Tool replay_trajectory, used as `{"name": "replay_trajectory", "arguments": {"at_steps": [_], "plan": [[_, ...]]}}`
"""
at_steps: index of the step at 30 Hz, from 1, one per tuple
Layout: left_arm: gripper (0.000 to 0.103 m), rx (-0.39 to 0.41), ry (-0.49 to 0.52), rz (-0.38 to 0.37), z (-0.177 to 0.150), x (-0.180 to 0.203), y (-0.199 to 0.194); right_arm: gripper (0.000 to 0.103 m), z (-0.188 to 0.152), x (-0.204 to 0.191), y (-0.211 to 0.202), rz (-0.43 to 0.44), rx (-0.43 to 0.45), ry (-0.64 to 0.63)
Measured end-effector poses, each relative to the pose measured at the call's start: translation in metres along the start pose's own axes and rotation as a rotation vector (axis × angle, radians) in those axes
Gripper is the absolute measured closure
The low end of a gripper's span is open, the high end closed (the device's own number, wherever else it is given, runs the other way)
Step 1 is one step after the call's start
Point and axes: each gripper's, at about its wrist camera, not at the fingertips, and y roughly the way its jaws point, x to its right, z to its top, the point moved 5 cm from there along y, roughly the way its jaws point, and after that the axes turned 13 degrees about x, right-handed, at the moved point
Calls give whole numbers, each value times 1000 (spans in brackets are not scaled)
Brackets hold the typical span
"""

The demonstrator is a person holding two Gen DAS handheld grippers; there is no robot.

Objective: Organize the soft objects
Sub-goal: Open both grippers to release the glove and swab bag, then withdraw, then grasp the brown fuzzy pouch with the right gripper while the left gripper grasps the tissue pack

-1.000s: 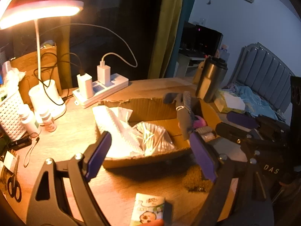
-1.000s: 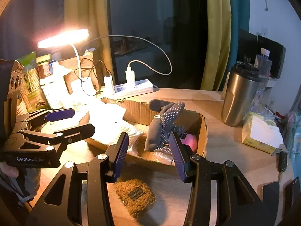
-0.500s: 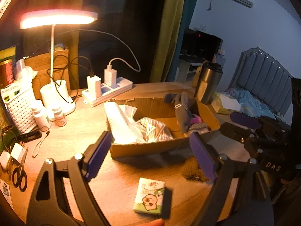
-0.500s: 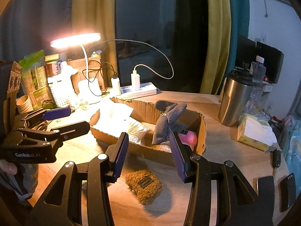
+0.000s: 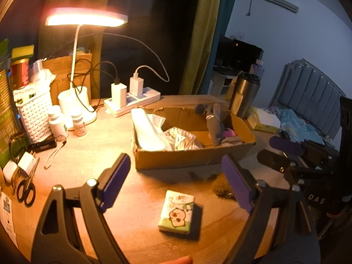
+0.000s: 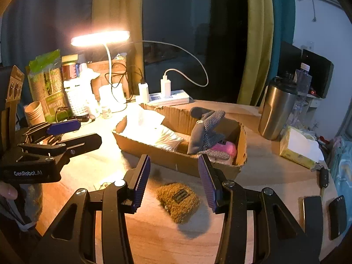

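Left wrist view: left gripper (image 5: pixel 176 182) spread wide, grasping nothing (tissue pack (image 5: pixel 177 211) lies low centre, untouched).
Right wrist view: right gripper (image 6: pixel 173 181) partly parted, empty, above brown knit pouch (image 6: pixel 178 199) at lower centre.
Cardboard box (image 6: pixel 176 158): mid-frame, holding grey glove (image 6: pixel 205 132).

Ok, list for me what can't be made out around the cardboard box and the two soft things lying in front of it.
- Brown fuzzy pouch, left wrist view: mostly hidden behind the left claw's right finger.
- Its dark label, right wrist view: too small to read.
- Tissue pack, left wrist view: print blurred; out of the right wrist frame.
- Cardboard box, right wrist view: contents under the grey glove hidden; white items washed out by lamp glare.
- Pink item: half covered, identity unclear.
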Motion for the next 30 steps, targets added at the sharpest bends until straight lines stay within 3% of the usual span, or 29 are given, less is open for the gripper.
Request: {"name": "replay_trajectory", "arguments": {"at_steps": [6,21,30], "plan": [[17,-11,-1,3,-13,2,-8,47,-12,-3,-5,2,-5,5],[17,-91,-22,31,-62,-9,-11,47,-59,-5,8,-12,-114,22],[17,-123,-6,34,-69,-12,4,39,-70,-1,24,-1,-152,46]]}}
